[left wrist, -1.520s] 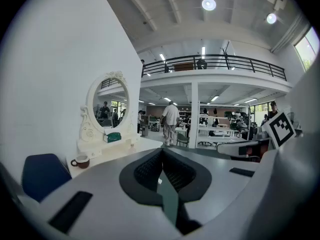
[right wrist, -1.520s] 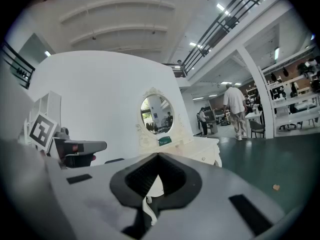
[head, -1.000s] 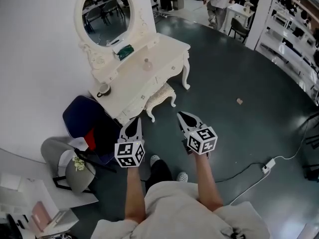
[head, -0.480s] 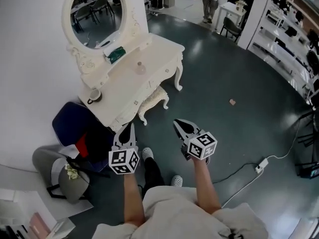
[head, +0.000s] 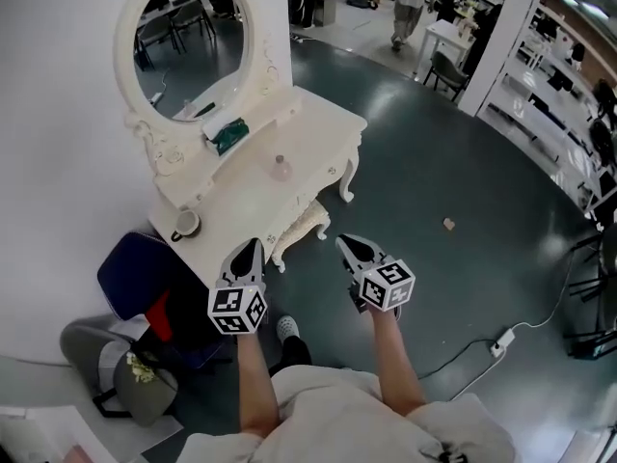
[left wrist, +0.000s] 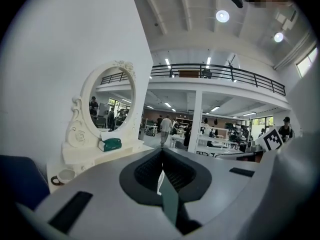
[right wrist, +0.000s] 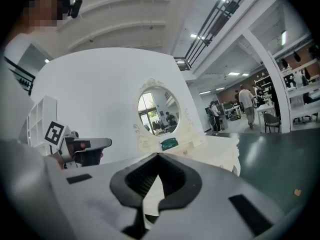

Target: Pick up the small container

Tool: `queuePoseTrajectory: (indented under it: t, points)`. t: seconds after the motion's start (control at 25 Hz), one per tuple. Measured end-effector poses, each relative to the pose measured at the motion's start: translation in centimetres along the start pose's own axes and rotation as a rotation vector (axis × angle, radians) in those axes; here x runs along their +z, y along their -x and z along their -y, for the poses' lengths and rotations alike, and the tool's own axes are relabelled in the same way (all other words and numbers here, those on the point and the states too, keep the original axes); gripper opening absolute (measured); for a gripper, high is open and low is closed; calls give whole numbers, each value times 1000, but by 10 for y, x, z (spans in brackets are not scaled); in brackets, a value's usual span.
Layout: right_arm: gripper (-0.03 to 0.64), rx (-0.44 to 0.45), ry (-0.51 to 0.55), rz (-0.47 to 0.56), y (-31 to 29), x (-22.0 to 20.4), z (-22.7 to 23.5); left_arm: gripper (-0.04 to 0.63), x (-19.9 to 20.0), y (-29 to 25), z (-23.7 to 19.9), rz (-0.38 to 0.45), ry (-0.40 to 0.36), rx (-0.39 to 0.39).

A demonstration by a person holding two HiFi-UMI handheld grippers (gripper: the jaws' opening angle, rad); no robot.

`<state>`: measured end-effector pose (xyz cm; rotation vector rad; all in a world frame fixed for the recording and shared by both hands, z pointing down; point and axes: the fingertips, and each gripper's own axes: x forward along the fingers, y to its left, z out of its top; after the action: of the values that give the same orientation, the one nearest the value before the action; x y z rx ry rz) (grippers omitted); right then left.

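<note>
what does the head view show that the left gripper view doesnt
Only the head view: the small container standing out on the tabletop, the stool tucked under it, and the power strip on the floor. Only the left gripper view: the balcony railing and the ceiling lights. Both: the dressing table, its oval mirror, the green box below the mirror, and the mug at the table's end.

Two tools are counted: a left tool (head: 249, 251) and a right tool (head: 349, 247). On the one white tabletop (head: 318, 128), one small container (head: 281, 167), one green box (head: 229, 137) and one cup (head: 185, 224) are seen. One oval mirror (head: 188, 41) is counted at the far left.
</note>
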<state>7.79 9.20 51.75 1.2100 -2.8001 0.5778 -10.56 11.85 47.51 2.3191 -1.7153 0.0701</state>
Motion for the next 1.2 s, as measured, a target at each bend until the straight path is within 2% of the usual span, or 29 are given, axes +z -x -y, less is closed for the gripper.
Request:
queuePoseTrajectory:
  t: [0.2, 0.44, 0.64, 1.0, 1.2]
  points:
    - [17, -13, 48, -13, -60, 17, 4, 28, 23, -37, -41, -15, -27, -29]
    - [17, -27, 54, -9, -107, 29, 6, 28, 34, -68, -76, -30, -30, -57]
    - [17, -121, 130, -42, -137, 28, 17, 28, 36, -90, -98, -38, -42, -95]
    - [17, -192, 185, -60, -160, 31, 16, 28, 42, -111, -119, -55, -45, -145]
    - [17, -239, 158, -47, -160, 28, 26, 28, 35, -114, -119, -80, -53, -161]
